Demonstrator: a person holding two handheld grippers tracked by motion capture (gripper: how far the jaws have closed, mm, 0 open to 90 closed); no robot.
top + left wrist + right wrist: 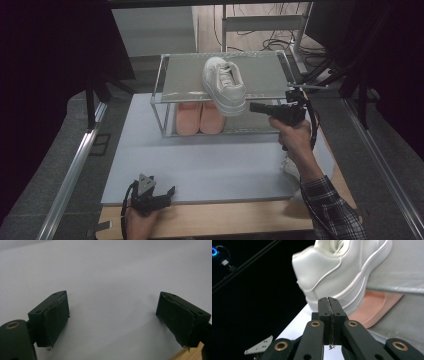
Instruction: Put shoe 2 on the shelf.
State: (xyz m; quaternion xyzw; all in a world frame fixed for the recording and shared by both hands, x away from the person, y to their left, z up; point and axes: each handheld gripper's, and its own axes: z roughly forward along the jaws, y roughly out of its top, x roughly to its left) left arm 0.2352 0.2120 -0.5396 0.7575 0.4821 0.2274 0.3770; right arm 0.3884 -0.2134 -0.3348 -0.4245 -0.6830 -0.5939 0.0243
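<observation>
A white sneaker (224, 85) lies on the top shelf of a wire shoe rack (170, 75), its heel hanging over the front edge. My right gripper (252, 106) is shut with nothing between its fingers, and its tip is just to the right of that heel. In the right gripper view the closed tips (328, 300) are just below the sneaker's (332, 272) heel sole; whether they touch it I cannot tell. My left gripper (162, 192) rests at the mat's near edge, open and holding nothing (112, 305).
A pair of pink slippers (200, 119) sits on the rack's lower shelf (374, 307). The rack stands at the back of a grey mat (200, 165) on a wooden table (225, 220). A white thing (290, 167) lies partly hidden behind my right forearm.
</observation>
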